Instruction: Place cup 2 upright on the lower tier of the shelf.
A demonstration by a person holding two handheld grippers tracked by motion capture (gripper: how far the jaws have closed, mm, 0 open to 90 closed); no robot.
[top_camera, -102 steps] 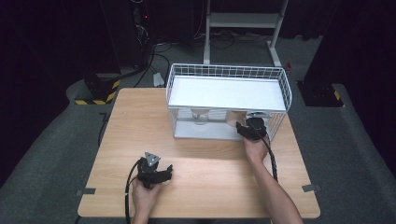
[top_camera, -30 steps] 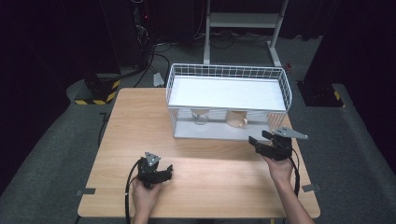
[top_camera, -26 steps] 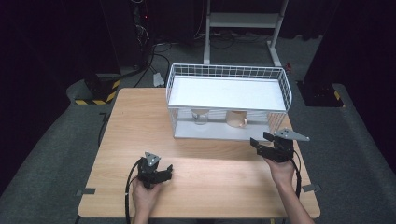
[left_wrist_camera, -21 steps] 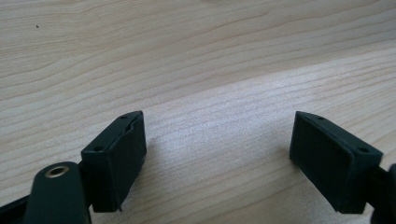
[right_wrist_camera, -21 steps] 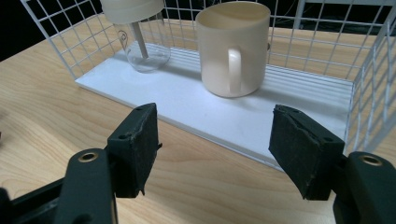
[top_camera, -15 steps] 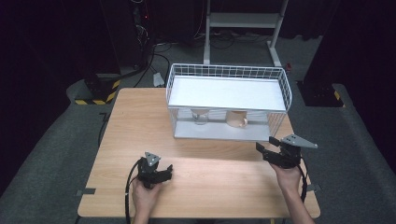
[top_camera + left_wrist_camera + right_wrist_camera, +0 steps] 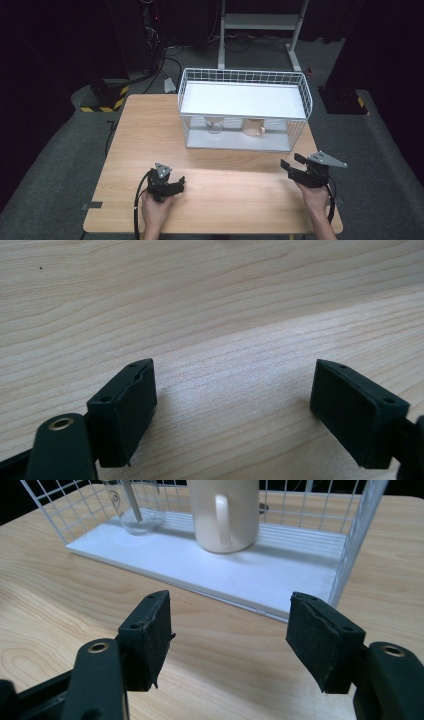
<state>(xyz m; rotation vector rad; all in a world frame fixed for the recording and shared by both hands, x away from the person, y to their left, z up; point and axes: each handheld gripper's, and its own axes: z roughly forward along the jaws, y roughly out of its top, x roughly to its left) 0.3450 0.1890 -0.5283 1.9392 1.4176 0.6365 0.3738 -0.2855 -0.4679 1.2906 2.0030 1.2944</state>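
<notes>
One wooden table [image 7: 150, 130], one white wire rack [image 7: 243, 80], one cream mug [image 7: 222, 510], one clear glass [image 7: 137, 515], and two grippers: left [image 7: 172, 184], right [image 7: 292, 162].

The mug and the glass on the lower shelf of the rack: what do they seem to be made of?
The mug looks like glazed ceramic: opaque cream, smooth, with a soft sheen and a thick handle. The glass appears to be clear glass, though clear plastic is possible: the shelf shows through it. The rack looks like white-coated wire.
</notes>
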